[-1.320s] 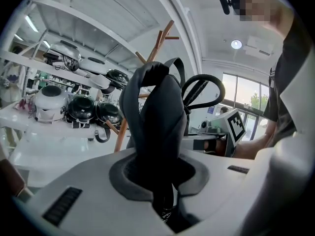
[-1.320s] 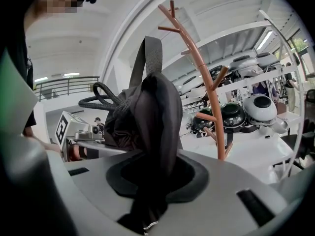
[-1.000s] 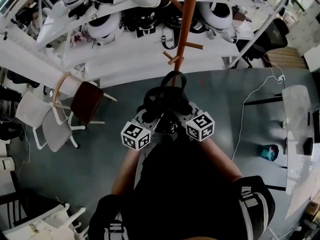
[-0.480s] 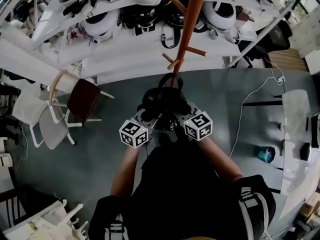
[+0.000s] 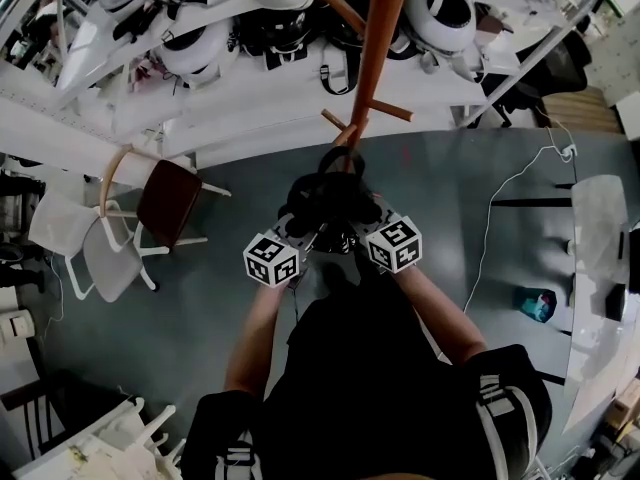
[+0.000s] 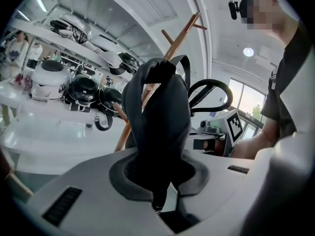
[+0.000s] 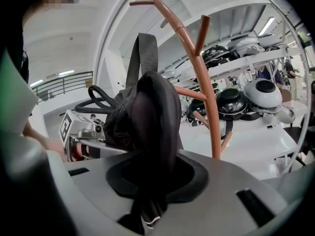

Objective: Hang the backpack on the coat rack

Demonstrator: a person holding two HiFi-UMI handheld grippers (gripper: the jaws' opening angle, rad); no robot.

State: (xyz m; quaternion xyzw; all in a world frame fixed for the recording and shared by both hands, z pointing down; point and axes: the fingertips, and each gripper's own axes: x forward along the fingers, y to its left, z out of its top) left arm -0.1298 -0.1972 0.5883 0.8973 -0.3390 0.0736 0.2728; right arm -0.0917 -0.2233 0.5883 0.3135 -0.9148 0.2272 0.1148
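Clamped narrow on bunched black fabric of the backpack (image 5: 325, 200), at centre of the head view, with left gripper (image 5: 298, 233) and right gripper (image 5: 358, 226) side by side. Just above the bag, the orange-brown coat rack (image 5: 372, 63), one low peg (image 5: 338, 125) nearest; touching or apart, cannot tell. Across the upper frame, white shelves (image 5: 250, 108) loaded with helmets (image 5: 195, 48). At left, a brown-seated chair (image 5: 172, 200) and a white chair (image 5: 100, 260); at right, a white cable (image 5: 495, 213) over grey floor (image 5: 200, 338). Only in the gripper views: fabric pinched between each pair of jaws, and a dark webbing strap (image 7: 143, 53) standing up from the bag beside the rack's pole. Only in the head view: chairs, cable, floor.
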